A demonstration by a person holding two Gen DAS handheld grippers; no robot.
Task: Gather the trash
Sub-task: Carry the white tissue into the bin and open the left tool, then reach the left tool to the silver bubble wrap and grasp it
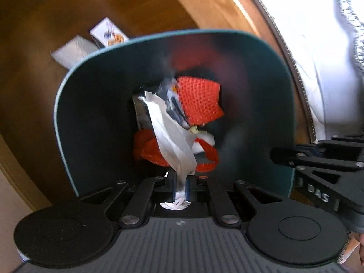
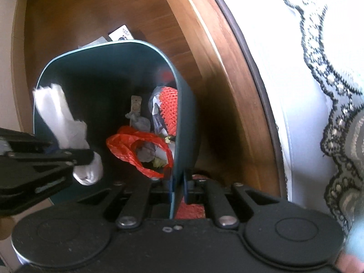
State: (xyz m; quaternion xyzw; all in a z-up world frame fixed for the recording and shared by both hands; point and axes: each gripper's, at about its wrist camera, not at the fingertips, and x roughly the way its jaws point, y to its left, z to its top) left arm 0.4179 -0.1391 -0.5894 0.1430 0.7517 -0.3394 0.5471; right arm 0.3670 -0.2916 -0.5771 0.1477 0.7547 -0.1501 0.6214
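Tissue (image 1: 175, 141): clamped in your left hand-held gripper (image 1: 180, 187), hanging over the bin (image 2: 182, 118), whose wall your right hand-held gripper (image 2: 178, 187) pinches. Risk: releasing off-centre drops it onto the floor.

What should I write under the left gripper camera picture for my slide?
Left gripper dangles a white tissue over a teal bin of trash.

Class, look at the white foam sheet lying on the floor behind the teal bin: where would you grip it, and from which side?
Grip the foam sheet at its bare outer corner, coming from above on the side away from the bin. It lies flat and thin; its near end is hidden behind the bin's rim, and the small carton crowds its other side.
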